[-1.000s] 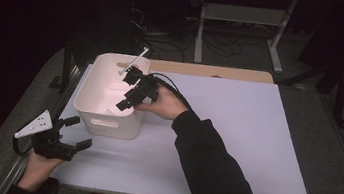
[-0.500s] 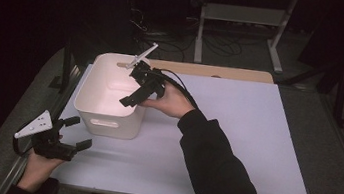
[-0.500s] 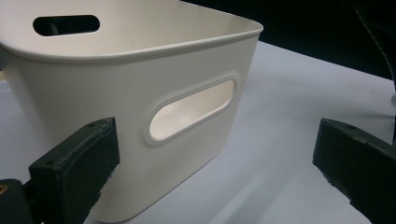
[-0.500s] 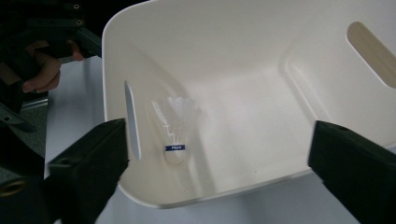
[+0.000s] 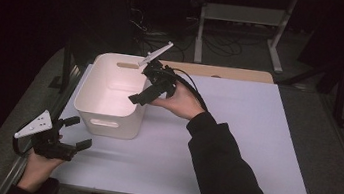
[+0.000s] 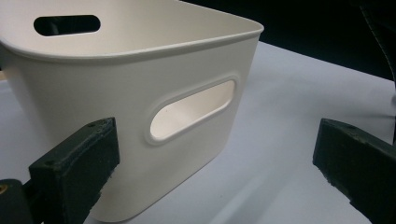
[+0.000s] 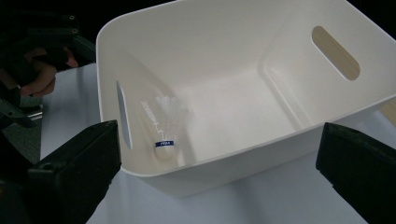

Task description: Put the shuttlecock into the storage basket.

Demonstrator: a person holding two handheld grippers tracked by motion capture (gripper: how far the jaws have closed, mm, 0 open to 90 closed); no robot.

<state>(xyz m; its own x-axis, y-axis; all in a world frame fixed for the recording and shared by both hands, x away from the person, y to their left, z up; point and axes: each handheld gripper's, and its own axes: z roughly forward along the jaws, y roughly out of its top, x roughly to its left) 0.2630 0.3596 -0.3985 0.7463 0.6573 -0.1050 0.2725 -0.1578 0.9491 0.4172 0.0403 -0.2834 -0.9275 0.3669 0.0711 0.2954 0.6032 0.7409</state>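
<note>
A white plastic bin (image 5: 107, 113) with handle slots stands on the left part of the table. Inside it a white shuttlecock (image 7: 162, 126) with a blue band lies against the wall beside one slot. My right gripper (image 5: 140, 84) hovers over the bin's right rim, open and empty, its jaws (image 7: 219, 151) spread wide above the bin (image 7: 224, 93). My left gripper (image 5: 78, 131) rests at the table's front left corner, open and empty, pointing at the bin's near wall (image 6: 130, 93); its jaws (image 6: 217, 144) stand far apart a short way from the slot.
The white tabletop (image 5: 245, 137) stretches to the right of the bin. A wooden strip (image 5: 233, 74) runs along the far edge. Behind the table are cables and a metal stand (image 5: 243, 15) in the dark. Grey padding (image 5: 337, 164) borders the table's right side.
My right gripper has lifted slightly and drifted to the right, from over the bin's inside toward its right rim. The left gripper and the bin have stayed put.
</note>
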